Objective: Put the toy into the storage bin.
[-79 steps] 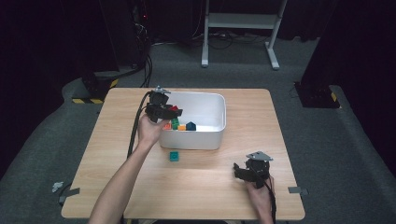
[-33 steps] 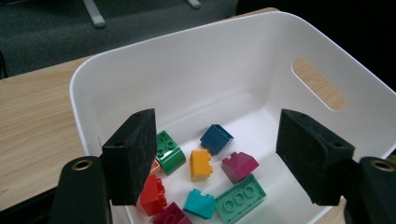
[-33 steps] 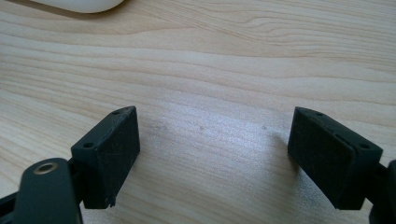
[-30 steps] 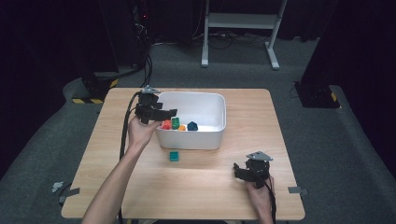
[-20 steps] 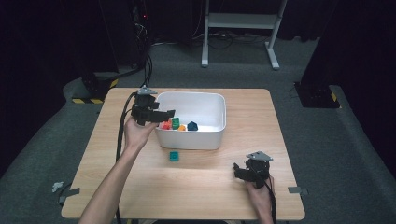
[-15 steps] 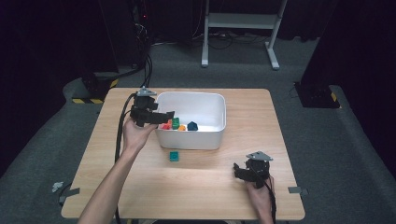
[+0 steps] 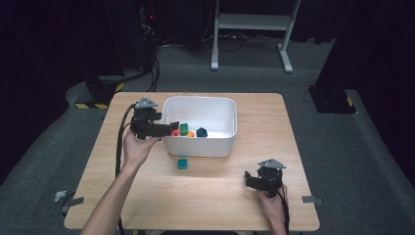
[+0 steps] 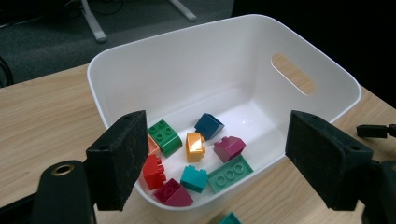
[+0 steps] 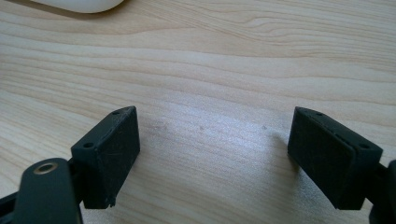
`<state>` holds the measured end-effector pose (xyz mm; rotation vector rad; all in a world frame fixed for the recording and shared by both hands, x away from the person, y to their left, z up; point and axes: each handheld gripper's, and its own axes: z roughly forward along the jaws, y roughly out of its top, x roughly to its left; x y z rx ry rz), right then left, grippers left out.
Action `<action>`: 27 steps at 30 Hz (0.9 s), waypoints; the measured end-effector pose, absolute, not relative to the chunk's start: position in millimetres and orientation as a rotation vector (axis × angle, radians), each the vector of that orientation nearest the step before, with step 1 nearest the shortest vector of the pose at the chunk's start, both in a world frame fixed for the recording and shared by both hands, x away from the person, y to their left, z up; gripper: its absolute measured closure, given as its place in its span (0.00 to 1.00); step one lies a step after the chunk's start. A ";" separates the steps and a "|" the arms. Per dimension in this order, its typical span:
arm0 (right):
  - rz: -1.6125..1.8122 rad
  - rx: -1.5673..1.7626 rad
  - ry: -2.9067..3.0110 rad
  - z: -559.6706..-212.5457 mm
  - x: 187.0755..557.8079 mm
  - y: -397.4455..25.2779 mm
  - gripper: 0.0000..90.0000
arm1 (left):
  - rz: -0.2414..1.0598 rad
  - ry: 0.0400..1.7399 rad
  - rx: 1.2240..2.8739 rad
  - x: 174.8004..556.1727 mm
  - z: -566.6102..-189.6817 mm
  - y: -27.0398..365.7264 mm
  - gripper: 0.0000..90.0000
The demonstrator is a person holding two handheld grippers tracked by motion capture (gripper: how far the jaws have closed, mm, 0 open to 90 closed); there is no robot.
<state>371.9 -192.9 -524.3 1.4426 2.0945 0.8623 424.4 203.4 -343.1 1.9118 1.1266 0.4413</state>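
Left gripper (image 7: pixel 169 128) hangs at the left rim of the bin (image 7: pixel 229 128), jaws wide apart and holding nothing; in its own view the pads frame the bricks (image 8: pixel 187 158) lying inside the bin. One teal brick (image 7: pixel 182 164) lies on the table (image 7: pixel 254 105) just in front of the bin, between the two hands, and looks to be the one left to collect. To take it cleanly, I would bring the left gripper back toward the person and down over that brick with the jaws kept wide, square them to two flat sides, then close low enough to avoid pinching only the studs. Right gripper (image 7: pixel 254 178) rests on the table near the front right, jaws also apart and empty, well clear of the brick.
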 end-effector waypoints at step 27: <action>0.863 1.443 2.094 -524.3 371.9 -192.8 0.18 | 0.394 1.146 1.892 373.3 -372.7 225.9 0.25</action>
